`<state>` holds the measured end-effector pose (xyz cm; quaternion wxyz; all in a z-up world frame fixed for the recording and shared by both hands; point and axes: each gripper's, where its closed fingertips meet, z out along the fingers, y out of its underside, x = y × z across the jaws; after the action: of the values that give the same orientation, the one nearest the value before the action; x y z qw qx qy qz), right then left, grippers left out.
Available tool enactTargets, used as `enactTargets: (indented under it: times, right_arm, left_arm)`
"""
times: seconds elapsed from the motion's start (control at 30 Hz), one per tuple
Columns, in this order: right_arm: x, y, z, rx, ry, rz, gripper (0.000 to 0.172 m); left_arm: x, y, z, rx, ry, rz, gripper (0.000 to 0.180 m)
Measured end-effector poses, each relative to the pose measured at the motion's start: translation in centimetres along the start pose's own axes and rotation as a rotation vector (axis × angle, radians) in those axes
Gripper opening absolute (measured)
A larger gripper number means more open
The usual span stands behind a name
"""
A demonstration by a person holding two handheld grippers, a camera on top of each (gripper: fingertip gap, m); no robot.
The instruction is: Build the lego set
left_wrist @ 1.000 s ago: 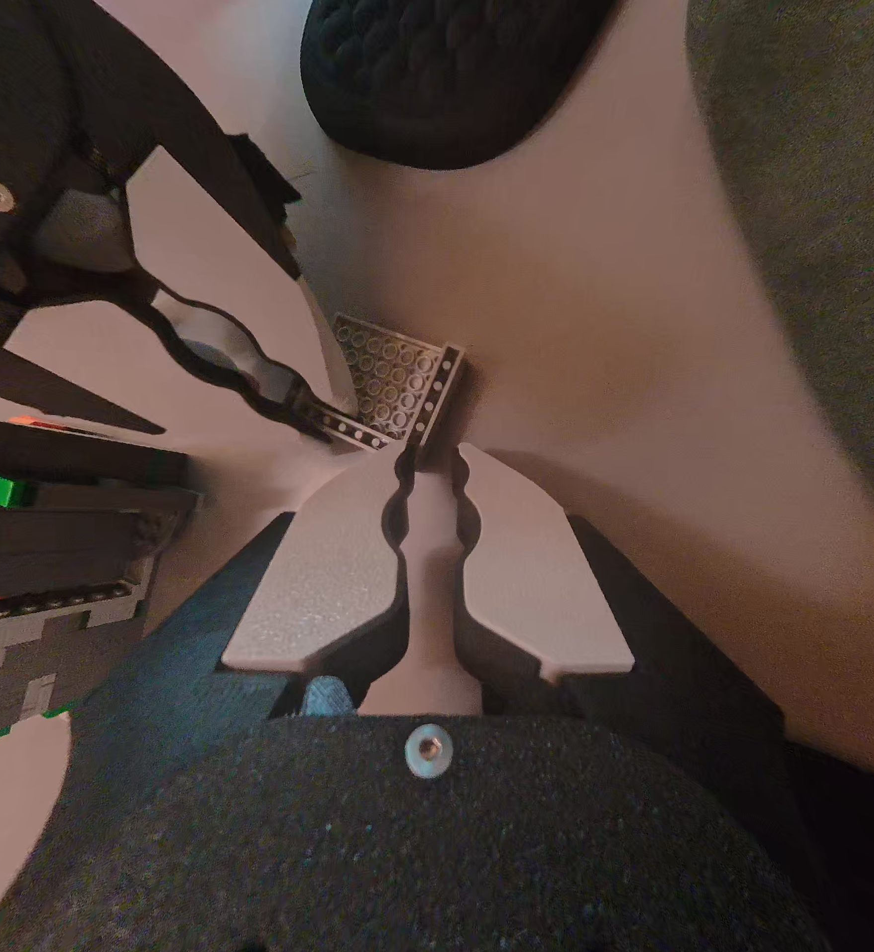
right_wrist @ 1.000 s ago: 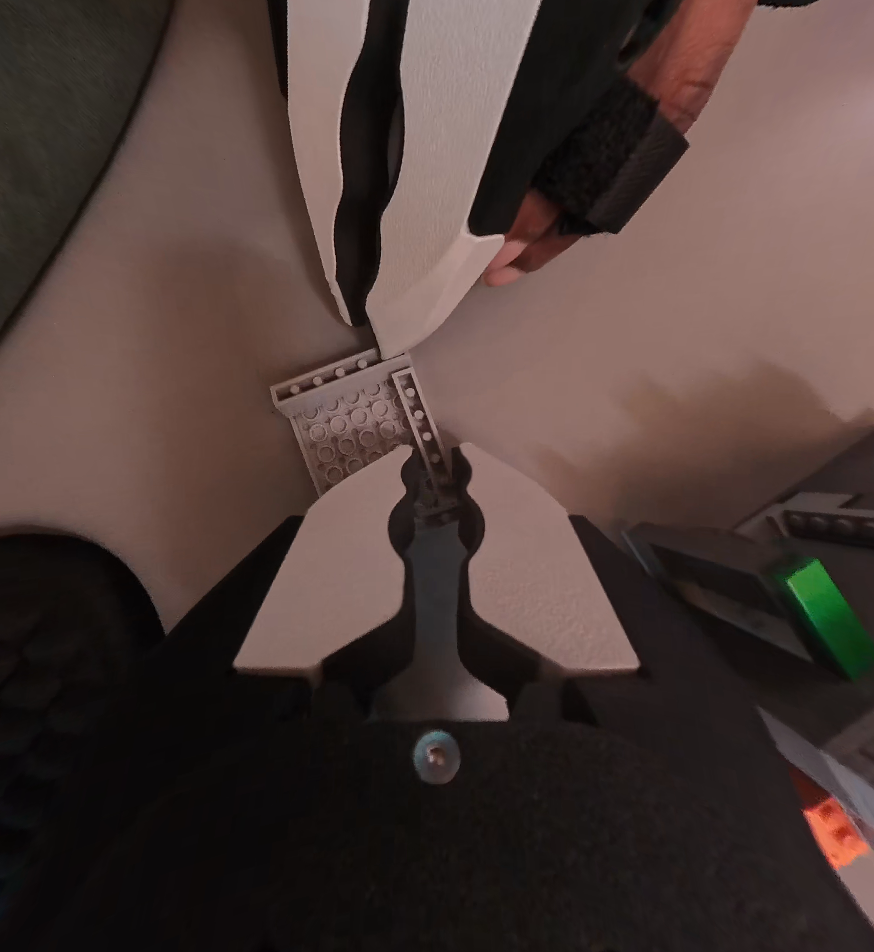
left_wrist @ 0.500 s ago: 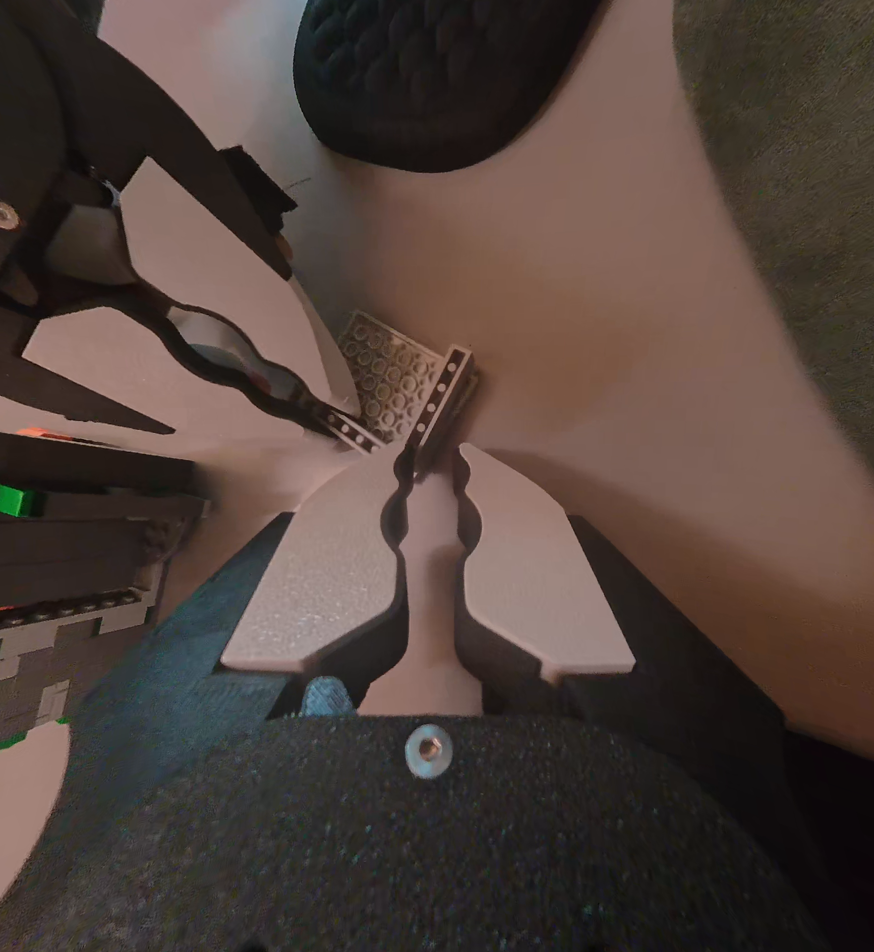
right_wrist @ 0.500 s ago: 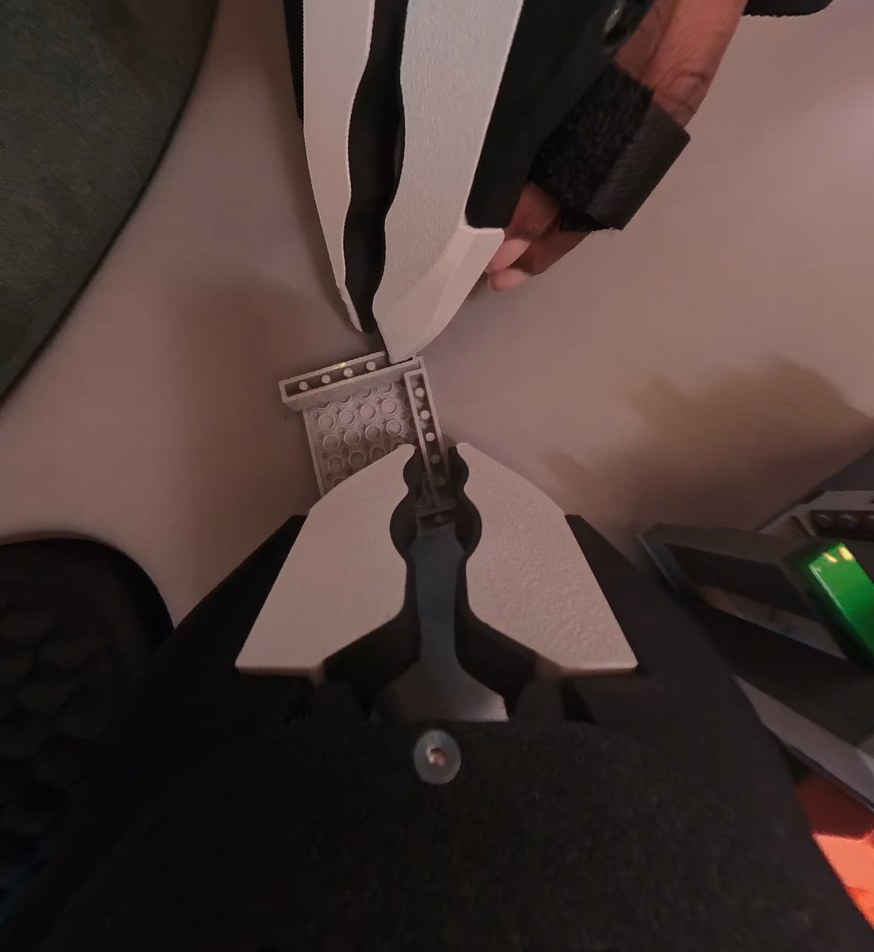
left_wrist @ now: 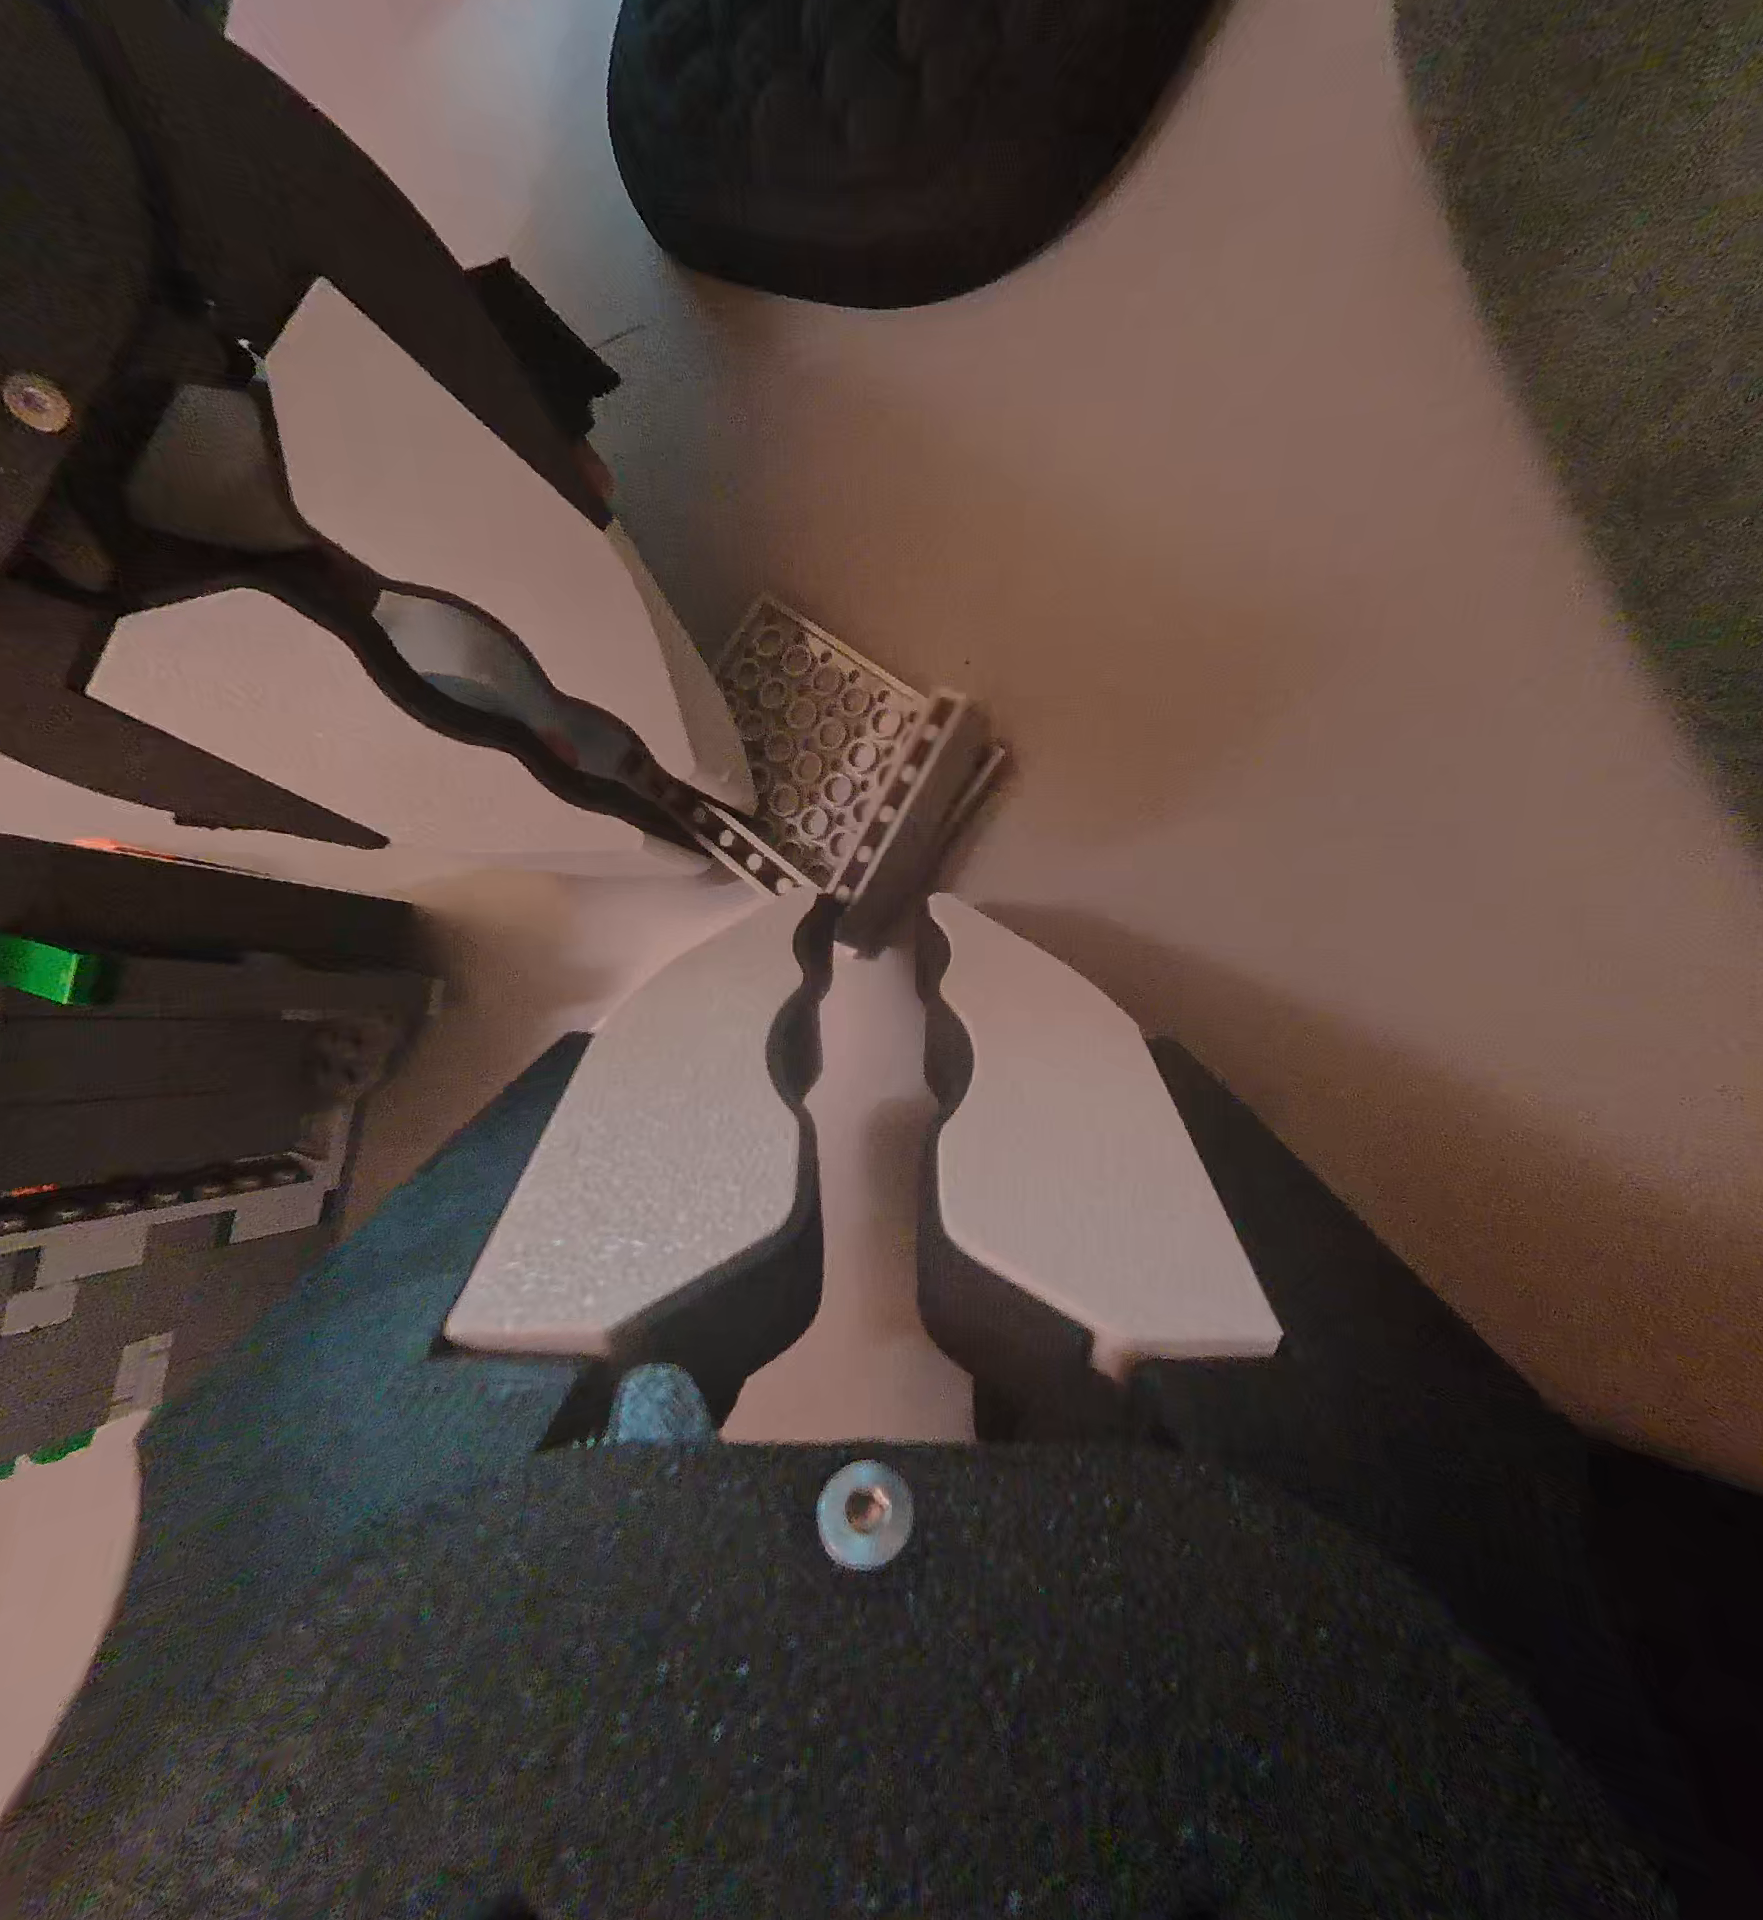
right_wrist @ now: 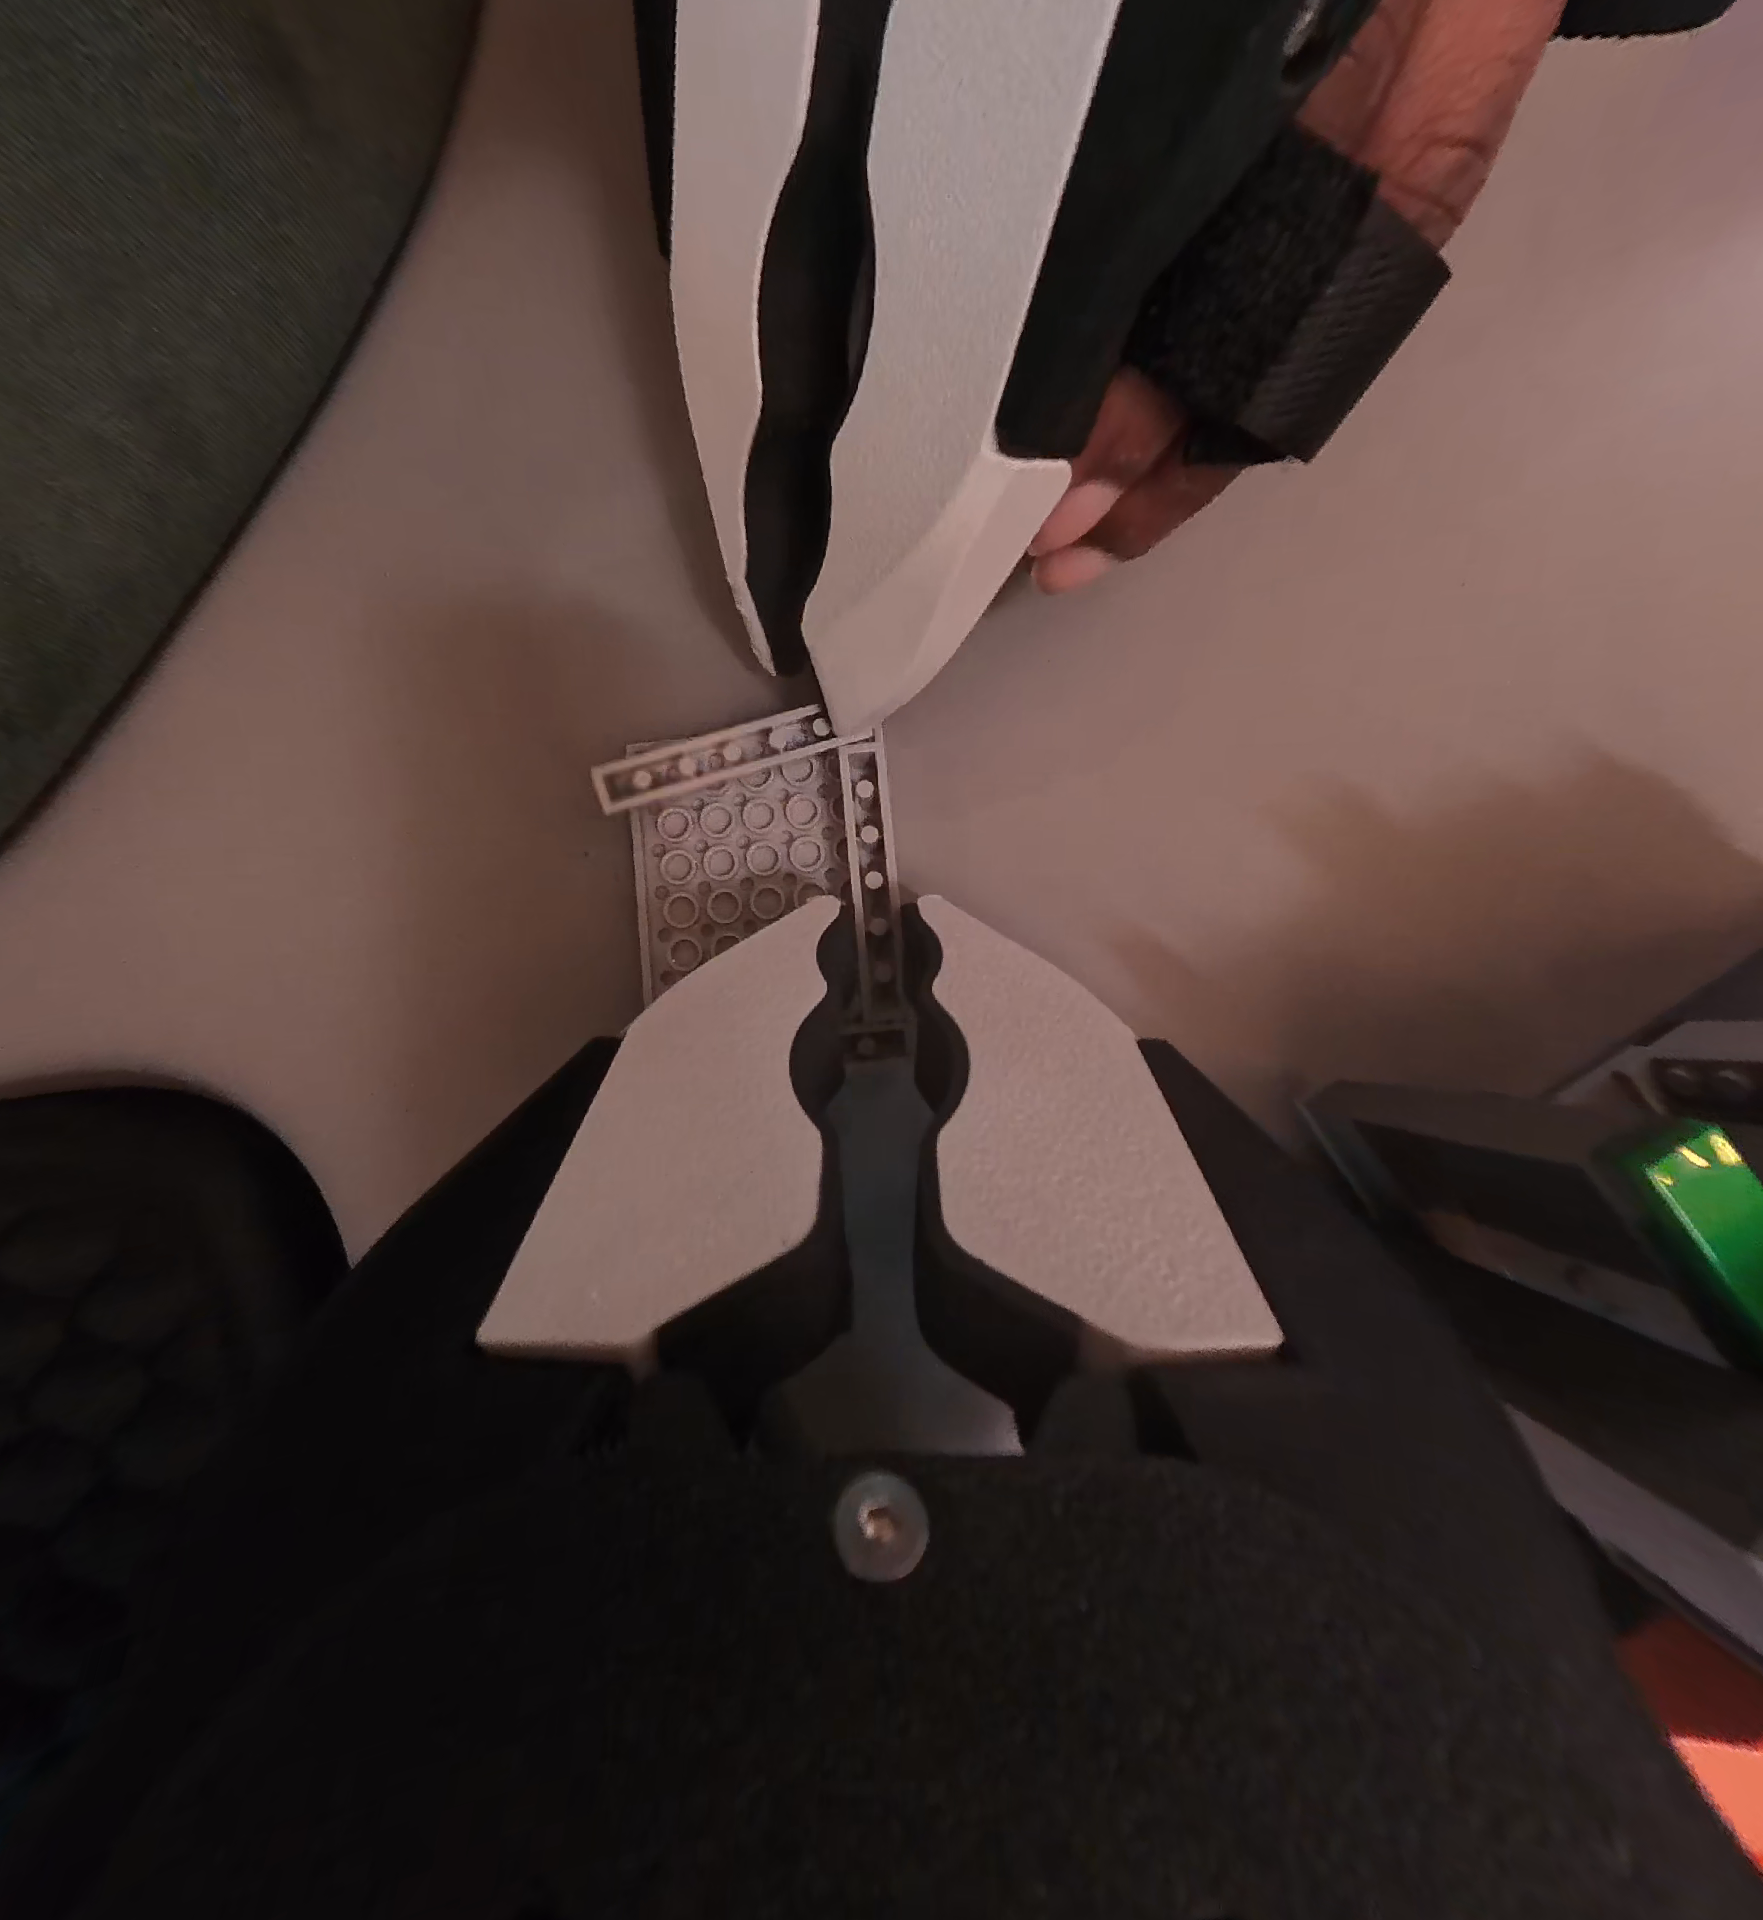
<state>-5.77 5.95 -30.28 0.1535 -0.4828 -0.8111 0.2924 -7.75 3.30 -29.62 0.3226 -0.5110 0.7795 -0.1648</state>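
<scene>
Plate (right_wrist: 742,862), grey and studless side up, hangs between both grippers. Right gripper (right_wrist: 879,914) has its jaws clenched on the strip (right_wrist: 872,883) along one plate edge. Left gripper (left_wrist: 872,914) grasps the adjoining strip (left_wrist: 913,800) at the corner. Beyond lies a pale counter (right_wrist: 1376,675).

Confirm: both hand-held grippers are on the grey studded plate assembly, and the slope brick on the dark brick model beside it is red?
Not red: the slope brick is green, plain in the right wrist view. The rest stands: both hand-held grippers, right and left, are at the grey studded plate assembly, with the dark brick model beside it.
</scene>
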Motion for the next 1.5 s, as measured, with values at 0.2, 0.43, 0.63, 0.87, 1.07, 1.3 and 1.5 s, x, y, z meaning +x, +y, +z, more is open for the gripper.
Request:
enactTargets:
  times: [0.2,0.43,0.63,0.87,1.07,1.3,1.5]
  right_arm:
    - [-0.07,-0.02,0.01,-0.002,0.003,-0.001,0.008]
    - [-0.07,-0.05,0.04,-0.003,0.005,0.000,0.008]
    - [-0.05,-0.14,0.11,-0.005,0.004,-0.003,0.008]
    - [-0.07,-0.13,0.10,-0.005,0.006,-0.004,0.008]
    - [-0.11,-0.16,0.12,0.008,-0.001,0.000,0.008]
    - [-0.11,-0.17,0.12,0.010,-0.003,0.001,0.008]
    - [-0.10,-0.16,0.12,0.012,-0.003,0.002,0.008]
  left_arm:
    - [-0.32,0.11,-0.02,0.001,-0.015,0.029,0.014]
    - [-0.77,0.31,-0.29,-0.003,-0.054,0.026,0.011]
    - [-0.85,0.66,0.04,-0.013,-0.056,0.003,0.011]
    - [-0.78,0.74,0.08,-0.017,-0.047,0.010,0.011]
    - [-0.89,0.70,-0.13,-0.007,-0.053,-0.006,0.011]
    - [-0.98,0.75,-0.10,-0.012,-0.047,-0.007,0.011]
    - [-0.89,0.74,-0.20,-0.013,-0.042,-0.006,0.011]
